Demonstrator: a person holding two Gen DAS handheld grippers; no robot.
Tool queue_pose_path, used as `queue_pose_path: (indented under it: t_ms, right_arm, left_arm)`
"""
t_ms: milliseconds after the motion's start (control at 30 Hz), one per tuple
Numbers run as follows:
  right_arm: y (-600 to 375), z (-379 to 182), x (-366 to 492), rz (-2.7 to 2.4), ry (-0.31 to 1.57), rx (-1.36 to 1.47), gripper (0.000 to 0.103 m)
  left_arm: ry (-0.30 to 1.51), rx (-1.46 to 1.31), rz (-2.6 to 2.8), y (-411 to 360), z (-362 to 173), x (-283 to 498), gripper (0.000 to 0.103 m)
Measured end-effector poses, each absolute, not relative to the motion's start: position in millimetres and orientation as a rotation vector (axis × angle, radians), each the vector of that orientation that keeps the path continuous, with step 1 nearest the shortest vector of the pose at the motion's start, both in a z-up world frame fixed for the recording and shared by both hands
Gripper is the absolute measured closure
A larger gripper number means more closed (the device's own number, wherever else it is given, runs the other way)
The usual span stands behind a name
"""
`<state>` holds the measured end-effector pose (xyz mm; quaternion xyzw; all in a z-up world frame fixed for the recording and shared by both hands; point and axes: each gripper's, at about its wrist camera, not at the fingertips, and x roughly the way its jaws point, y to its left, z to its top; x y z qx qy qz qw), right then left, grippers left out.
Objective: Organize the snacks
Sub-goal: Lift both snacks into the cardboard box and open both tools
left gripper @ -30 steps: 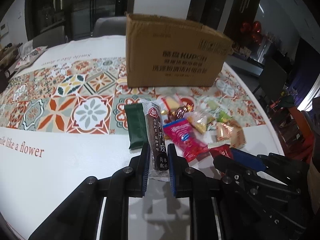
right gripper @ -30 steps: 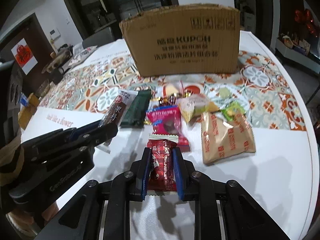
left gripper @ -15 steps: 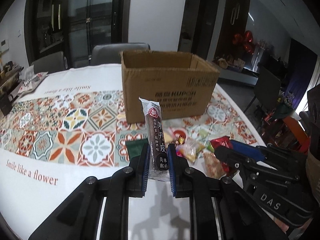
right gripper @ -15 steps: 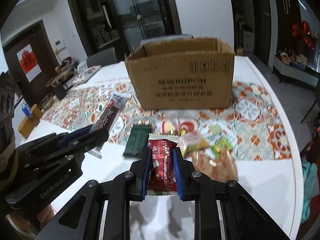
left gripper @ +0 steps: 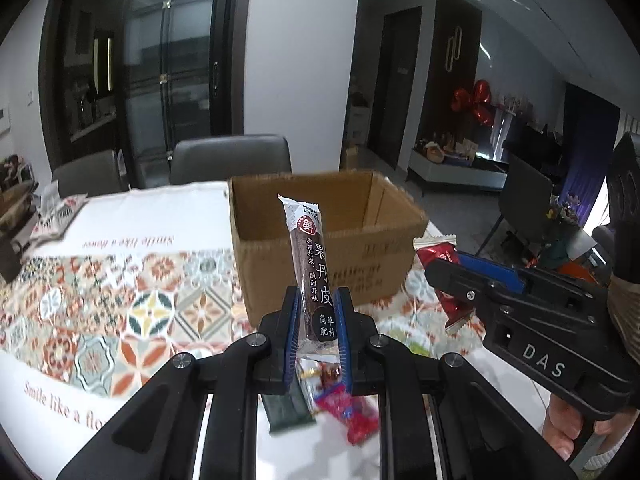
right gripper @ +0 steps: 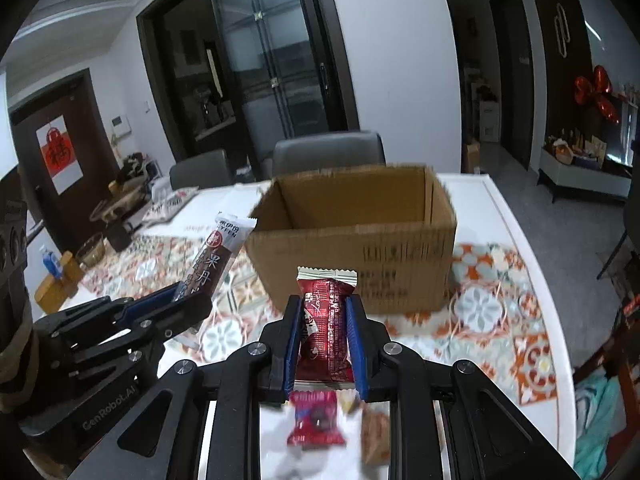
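Two snacks pinched and held above the desk, short of the open box.

My left gripper (left gripper: 316, 334) has its fingers pinched on the lower end of the long brown fruit-leather bar (left gripper: 314, 264), which stands nearly upright with most of its length above them; my right gripper (right gripper: 323, 338) pinches the red snack packet (right gripper: 327, 320) around its middle. Both hang in front of the cardboard box (right gripper: 400, 256), whose open top lies just beyond, while the other wrappers, a green bar (left gripper: 286, 410) and a pink packet (right gripper: 316, 416) among them, lie on the desk (left gripper: 60, 412) below me. The risk, I judge, is the tall bar (gripped only near its bottom) tipping or catching the box's near rim and sliding out, or my two grippers, close side by side, bumping over the opening.
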<state>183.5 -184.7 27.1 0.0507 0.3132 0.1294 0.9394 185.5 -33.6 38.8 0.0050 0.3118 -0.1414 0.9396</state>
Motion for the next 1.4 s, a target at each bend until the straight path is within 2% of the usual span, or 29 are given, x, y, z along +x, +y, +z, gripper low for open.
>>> queue_pose_path:
  t_ms: [233,467,1000,1100,1133,1200,1233,1267,1400]
  right_arm:
    - [-187.0,57.2,209.6,0.261,0.595,0.090,0.080]
    - [-190.2,73.0,244.6,0.265,0.600,0.103,0.080]
    - [-203.7,42.6,329.6,0.209,0.722,0.081,0.080]
    - [-206.6,36.7,339.5,0.199,0.733,0.086,0.080]
    - [-207.2,35.6,342.9,0.196,0.737,0.089,0.079]
    - [-208.6,34.0,347.1,0.192,0.740,0.093,0.076]
    - [-208.8,33.1,348.1,0.185,0.745,0.089,0.066]
    - [-208.8,32.7,348.0,0.176,0.746,0.083,0.060]
    - [-206.5,35.7,334.7,0.174,0.713,0.061,0.060]
  left_arm:
    - [0.584,0.034,-0.298,-39.6,66.1,209.1,0.085]
    - [0.626,0.015,-0.324,-47.1,70.2,246.3,0.085]
    - [0.765,0.012,-0.305,-59.9,40.6,327.7,0.084]
    - [0.775,0.017,-0.288,-60.1,36.8,338.7,0.083]
    - [0.770,0.017,-0.278,-58.7,36.3,341.7,0.080]
    - [0.762,0.023,-0.261,-57.3,36.0,341.5,0.073]
    - [0.756,0.029,-0.250,-55.3,35.3,341.3,0.072]
    - [0.753,0.033,-0.242,-54.0,35.1,339.0,0.072]
    - [0.722,0.049,-0.222,-47.9,38.7,321.7,0.069]
